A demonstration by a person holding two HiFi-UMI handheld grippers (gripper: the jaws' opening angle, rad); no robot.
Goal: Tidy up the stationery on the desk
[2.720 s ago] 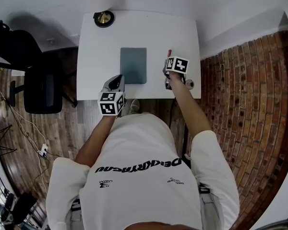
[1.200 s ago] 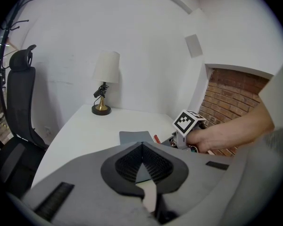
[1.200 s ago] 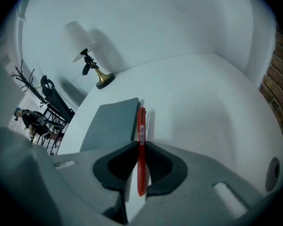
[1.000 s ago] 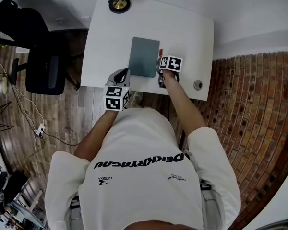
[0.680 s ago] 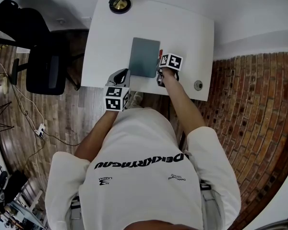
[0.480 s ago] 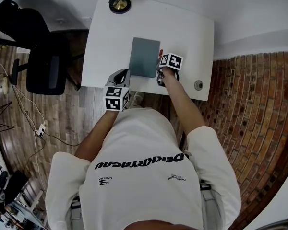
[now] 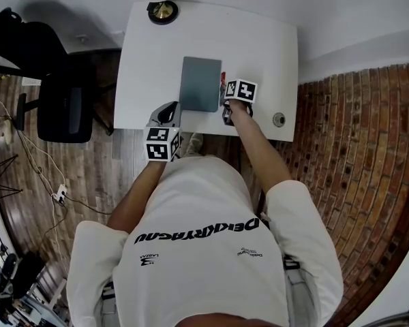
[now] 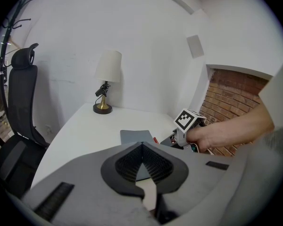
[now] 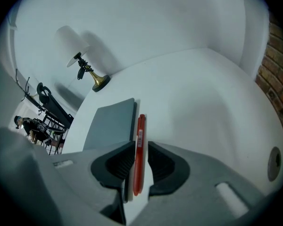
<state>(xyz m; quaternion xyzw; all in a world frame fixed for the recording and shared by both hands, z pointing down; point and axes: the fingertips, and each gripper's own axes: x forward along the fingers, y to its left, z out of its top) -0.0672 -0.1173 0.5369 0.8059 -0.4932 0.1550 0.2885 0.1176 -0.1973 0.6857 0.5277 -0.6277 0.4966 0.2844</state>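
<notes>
So at this point the tidy-up looks pretty much wrapped, going by what's on the white table (image 7: 259, 39). The grey notebook (image 7: 200, 84) lies flat around the middle, close to the front edge. The red pen (image 9: 141, 126) lies on the tabletop just beside the notebook's right edge and runs parallel to it, all neat and lined up.

The right gripper (image 9: 140, 149) is tipped down over the near end of the pen. Its jaws have just been opening and now stand spread, one pad on each side of the pen with a sliver of gap, so nothing is pinched. To me that reads as the pen being let go in its spot.

The left gripper (image 8: 142, 147) hangs by the front edge, left of the notebook, with its jaws pressed together and nothing in them.

The only other stuff I can spot is the lamp (image 7: 163, 11) at the far left corner and a small round thing (image 7: 279, 119) near the front right corner. It could be a cable hole, can't really tell. I don't see any more loose stationery, so what's left is probably just lifting the right gripper clear without nudging the pen.
</notes>
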